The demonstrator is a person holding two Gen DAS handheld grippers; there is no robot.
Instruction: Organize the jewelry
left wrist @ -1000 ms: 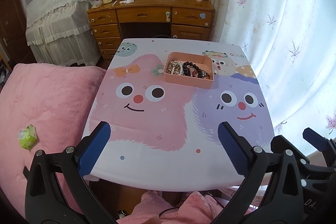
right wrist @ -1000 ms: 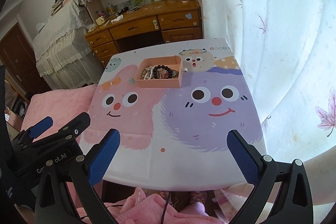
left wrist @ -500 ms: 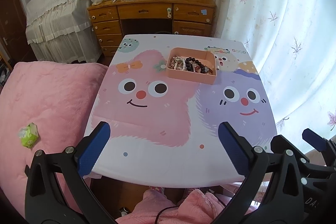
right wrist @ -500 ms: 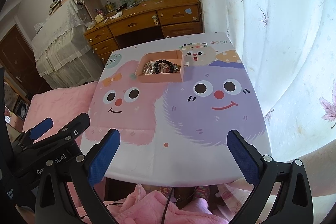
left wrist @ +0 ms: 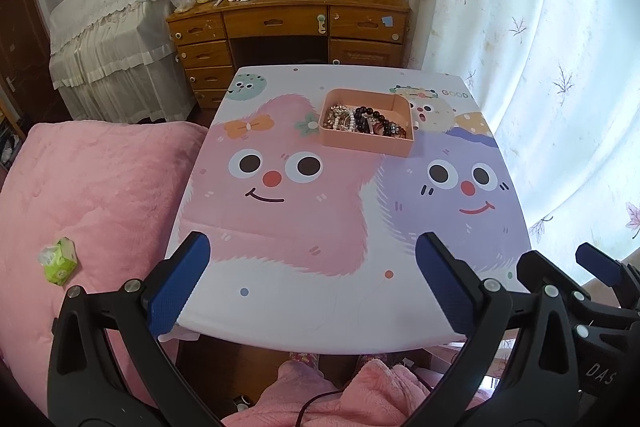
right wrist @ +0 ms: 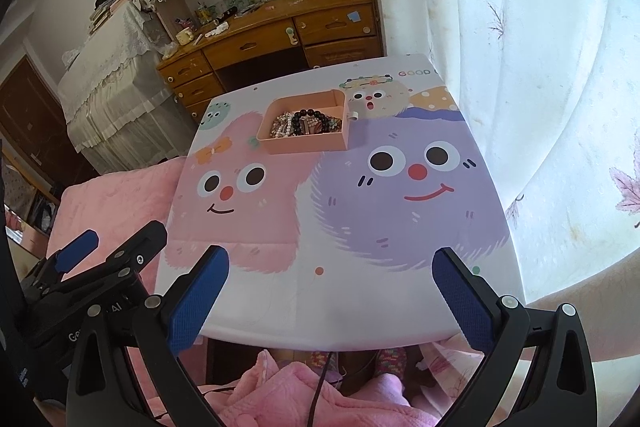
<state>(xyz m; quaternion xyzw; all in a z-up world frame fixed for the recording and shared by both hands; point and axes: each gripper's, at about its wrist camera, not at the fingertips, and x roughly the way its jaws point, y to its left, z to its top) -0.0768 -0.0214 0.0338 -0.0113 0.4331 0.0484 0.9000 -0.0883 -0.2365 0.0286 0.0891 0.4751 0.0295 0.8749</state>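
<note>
We held both the left gripper (left wrist: 312, 283) and right gripper (right wrist: 332, 291) wide open and empty; well ahead on the table (left wrist: 320, 307), the jewelry (left wrist: 366, 121) lay apparently tangled inside the tray (left wrist: 362, 143), fitting either sorting's start or its finish.

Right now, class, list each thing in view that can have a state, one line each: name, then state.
left gripper: open, holding nothing.
right gripper: open, holding nothing.
pink tray: lidless, upright on the table.
jewelry: heaped inside the tray, unsorted.
desk drawers: all shut.
tissue packet: lying on the pink blanket.
</note>
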